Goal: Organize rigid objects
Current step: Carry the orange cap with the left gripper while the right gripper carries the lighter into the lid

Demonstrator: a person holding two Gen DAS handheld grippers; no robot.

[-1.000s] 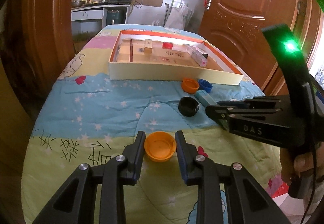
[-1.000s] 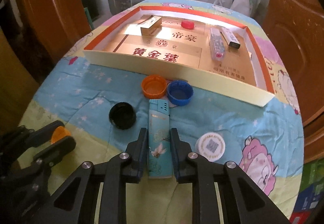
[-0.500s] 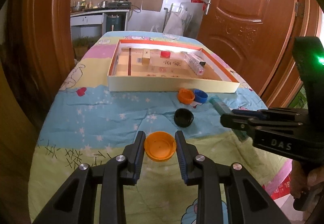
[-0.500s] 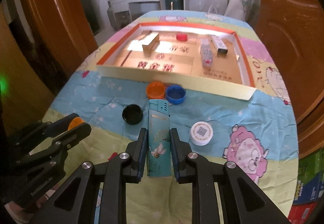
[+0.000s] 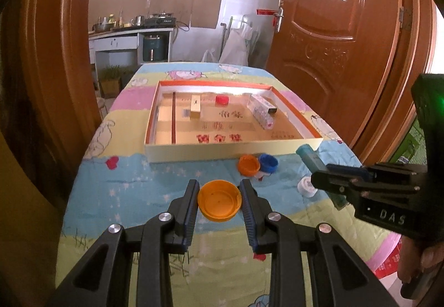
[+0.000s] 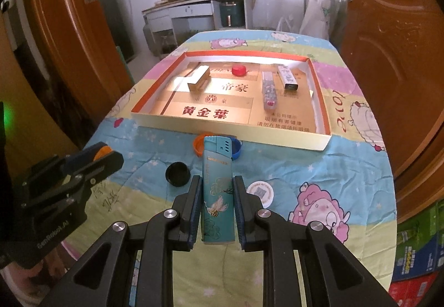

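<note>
My left gripper point(image 5: 219, 196) is shut on an orange cap point(image 5: 219, 204) and holds it above the quilt-covered table. My right gripper point(image 6: 217, 196) is shut on a teal lighter point(image 6: 217, 190), also lifted; it shows in the left wrist view point(image 5: 312, 161) too. The shallow cardboard tray point(image 5: 222, 150) lies ahead with a red cap point(image 5: 222, 99), a small box point(image 5: 195, 107) and a clear case point(image 5: 260, 112) inside. A second orange cap point(image 5: 249, 165) and a blue cap point(image 5: 268, 162) sit just in front of the tray.
A black cap point(image 6: 177, 173) and a white round lid point(image 6: 260, 191) lie on the quilt near me. Wooden doors stand on both sides. A kitchen counter is beyond the table's far end. Coloured boxes point(image 6: 416, 259) are on the floor at right.
Both grippers have risen off the quilt with their objects, so the table and tray look farther below. The lighter and the orange cap left the quilt.
</note>
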